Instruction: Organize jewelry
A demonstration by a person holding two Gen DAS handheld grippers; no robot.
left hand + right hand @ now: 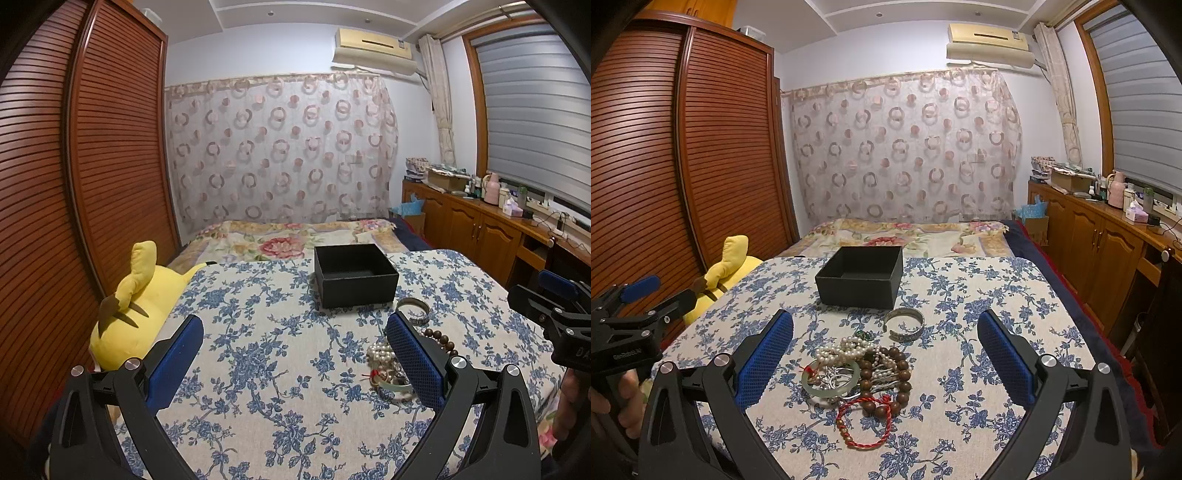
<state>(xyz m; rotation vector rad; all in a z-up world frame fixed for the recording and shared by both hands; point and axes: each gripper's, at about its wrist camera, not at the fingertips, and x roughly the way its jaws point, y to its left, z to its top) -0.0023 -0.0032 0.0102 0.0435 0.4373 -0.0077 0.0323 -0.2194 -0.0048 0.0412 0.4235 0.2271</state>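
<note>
Both grippers, left gripper point(293, 354) and right gripper point(886, 354), spread apart, empty; tangled jewelry pile point(862, 373) near black box point(860, 277): light, slippery, snag-prone; rigid silver bangle point(905, 325) judged easiest rim hold.

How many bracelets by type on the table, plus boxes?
Metal cuff bangle: 1
Jade bangle: 1
Wooden bead bracelet: 1
Red cord bracelet: 1
Pearl strands: tangled, can't separate; counted as 1
Black box: 1, nothing visible inside
Total: 6

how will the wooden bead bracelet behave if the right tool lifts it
The wooden bead bracelet is probably floppy, being strung beads, so it would likely droop. It lies tangled with the pearl strand and jade bangle, so it may drag them along.
</note>
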